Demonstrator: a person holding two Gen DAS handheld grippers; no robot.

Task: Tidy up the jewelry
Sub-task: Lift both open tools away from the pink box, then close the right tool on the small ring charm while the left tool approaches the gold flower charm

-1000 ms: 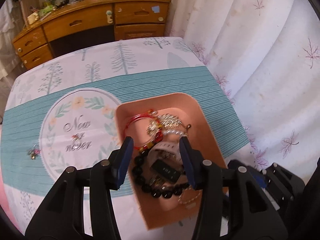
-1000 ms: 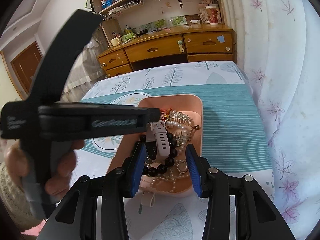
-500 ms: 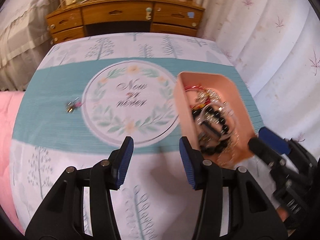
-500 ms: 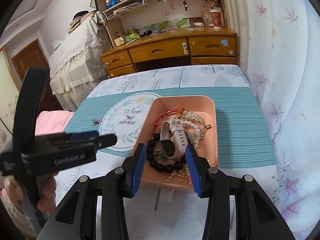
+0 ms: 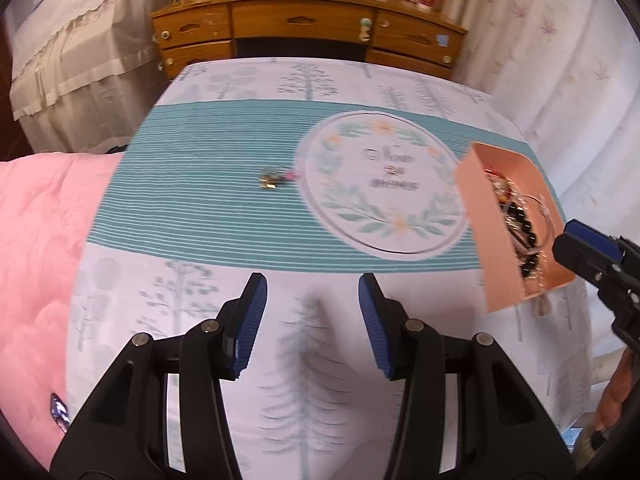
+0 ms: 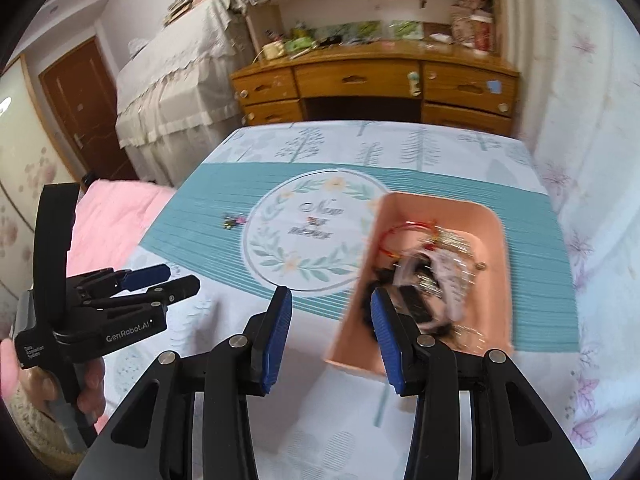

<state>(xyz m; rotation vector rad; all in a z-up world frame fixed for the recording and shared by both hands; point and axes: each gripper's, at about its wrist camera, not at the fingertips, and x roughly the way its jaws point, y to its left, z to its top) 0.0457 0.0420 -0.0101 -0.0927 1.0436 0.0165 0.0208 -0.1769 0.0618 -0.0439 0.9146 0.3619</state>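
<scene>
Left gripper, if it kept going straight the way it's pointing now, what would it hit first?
Probably just the tablecloth. The left gripper is open with nothing between its fingers, aimed at a printed tree. The small loose trinket lies farther ahead, and the pink tray is off to the right.

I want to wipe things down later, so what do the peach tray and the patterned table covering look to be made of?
The peach rectangular tray looks like matte moulded plastic: thin even walls, rounded corners, uniform colour. The teal-striped, tree-printed table covering looks like a smooth printed sheet, perhaps coated cloth or vinyl; it lies flat, but blur hides any weave.
</scene>
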